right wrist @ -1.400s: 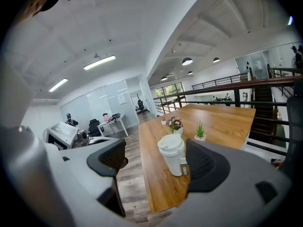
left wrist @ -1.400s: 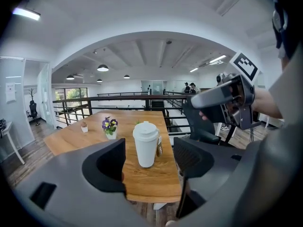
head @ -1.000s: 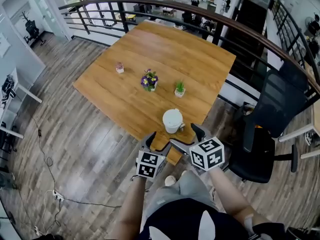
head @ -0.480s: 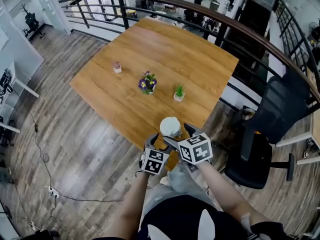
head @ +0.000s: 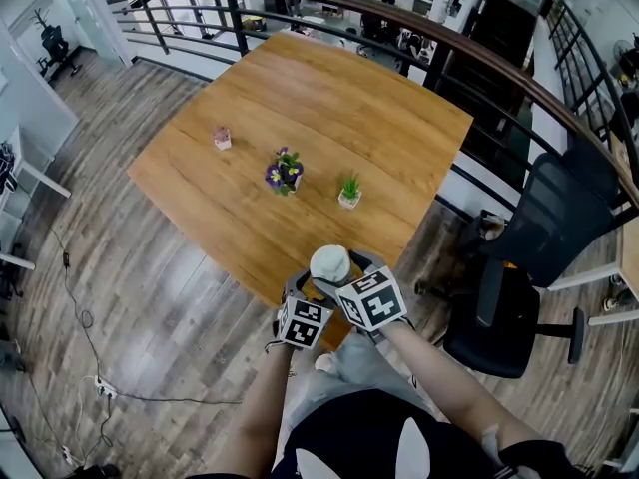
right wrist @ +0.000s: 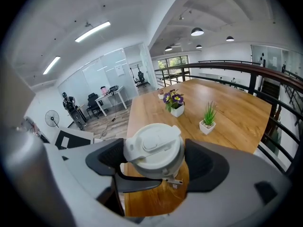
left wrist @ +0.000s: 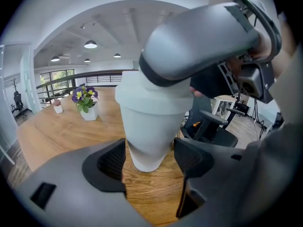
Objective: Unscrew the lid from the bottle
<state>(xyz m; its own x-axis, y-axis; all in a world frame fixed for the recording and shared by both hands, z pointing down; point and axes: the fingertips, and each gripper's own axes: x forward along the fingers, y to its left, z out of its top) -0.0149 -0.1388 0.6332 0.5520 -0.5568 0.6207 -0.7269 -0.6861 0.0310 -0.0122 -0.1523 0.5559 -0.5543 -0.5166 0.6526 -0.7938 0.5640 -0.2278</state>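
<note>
A white tapered bottle [head: 330, 264] stands at the near corner of the wooden table [head: 319, 108]. My left gripper [head: 312, 287] is shut on its lower body [left wrist: 147, 126], both pads [left wrist: 111, 160] against its sides. My right gripper [head: 341, 267] comes from above, and its grey finger [left wrist: 199, 46] covers the bottle's top in the left gripper view. The white lid [right wrist: 154, 143] sits between the right gripper's [right wrist: 154, 163] pads, which are closing and touch its rim on both sides.
Further out on the table stand a purple flower pot [head: 284, 173], a small green plant [head: 348, 192] and a tiny pink pot [head: 222, 138]. A black office chair [head: 519, 267] is at the right. A curved railing [head: 399, 23] runs behind the table.
Both grippers moved forward from in front of the bottle to around it. The right gripper came over the lid and its jaws narrowed.
</note>
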